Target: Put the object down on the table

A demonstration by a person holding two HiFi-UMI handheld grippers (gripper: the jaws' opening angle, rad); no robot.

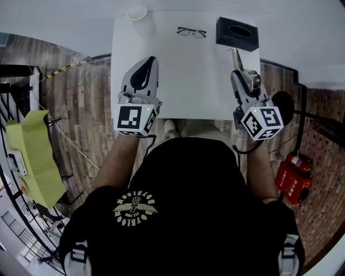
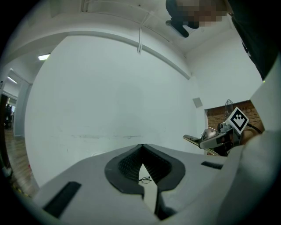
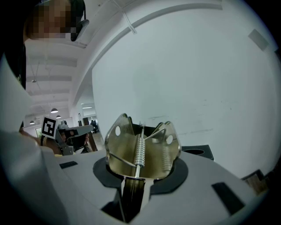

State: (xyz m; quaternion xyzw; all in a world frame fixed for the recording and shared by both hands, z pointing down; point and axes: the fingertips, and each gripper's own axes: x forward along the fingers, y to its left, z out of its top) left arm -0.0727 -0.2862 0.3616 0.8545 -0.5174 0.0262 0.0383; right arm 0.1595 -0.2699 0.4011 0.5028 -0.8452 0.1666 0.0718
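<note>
Right gripper (image 1: 243, 75) (image 3: 134, 180): jaws pinched on the lower end of a brass-coloured metal spring clip (image 1: 236, 58) (image 3: 141, 143). The clip's two winged plates and coil spring stood up out of the jaws. In the head view the clip was over the right part of the white counter (image 1: 188, 86), pointing at a black tissue box (image 1: 237, 33) (image 3: 197, 152) and ending just short of it. Contact between clip and counter could not be determined.

Left gripper (image 1: 150, 60) (image 2: 142, 149): jaws pressed together at the tips, nothing between them, held over the counter's left part, well apart from the right gripper.

Also on the counter: eyeglasses (image 1: 191, 32) (image 2: 145, 179) near the far edge, left of the tissue box; a paper cup (image 1: 137, 12) at the far left corner.
</note>
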